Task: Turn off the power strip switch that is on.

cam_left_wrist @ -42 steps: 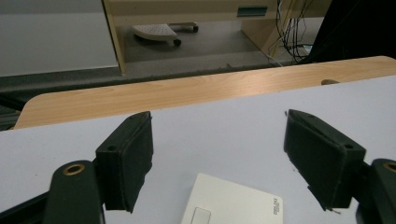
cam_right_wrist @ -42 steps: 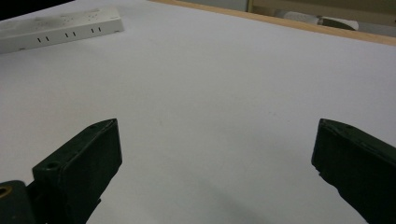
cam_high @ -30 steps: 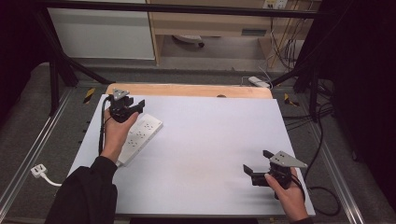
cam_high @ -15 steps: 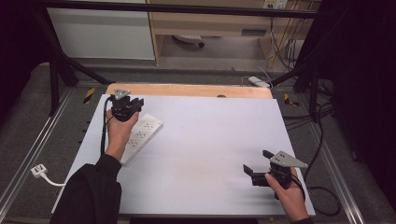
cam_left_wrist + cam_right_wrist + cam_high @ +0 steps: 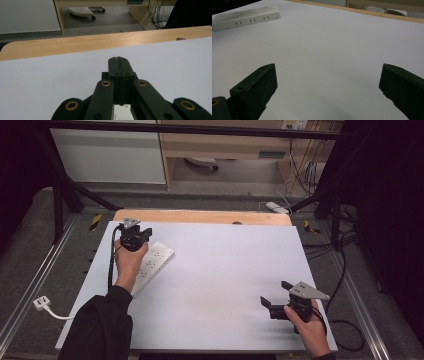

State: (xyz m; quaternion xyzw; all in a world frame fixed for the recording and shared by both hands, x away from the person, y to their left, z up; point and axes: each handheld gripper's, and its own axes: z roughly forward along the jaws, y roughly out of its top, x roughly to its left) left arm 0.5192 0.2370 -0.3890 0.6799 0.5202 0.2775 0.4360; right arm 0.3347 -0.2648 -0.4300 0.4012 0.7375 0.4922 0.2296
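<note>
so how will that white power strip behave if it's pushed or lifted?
The power strip looks like a rigid, flat plastic bar, so it should probably slide across the smooth white table rather than roll or tip. Its cord hangs off the left edge and may drag or swing it when lifted.

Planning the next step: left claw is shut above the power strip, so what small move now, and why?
Probably reopen the left claw and lower it over the white power strip. Its jaws have just been closing and now meet with nothing between them, so no grip is possible as it stands.
</note>
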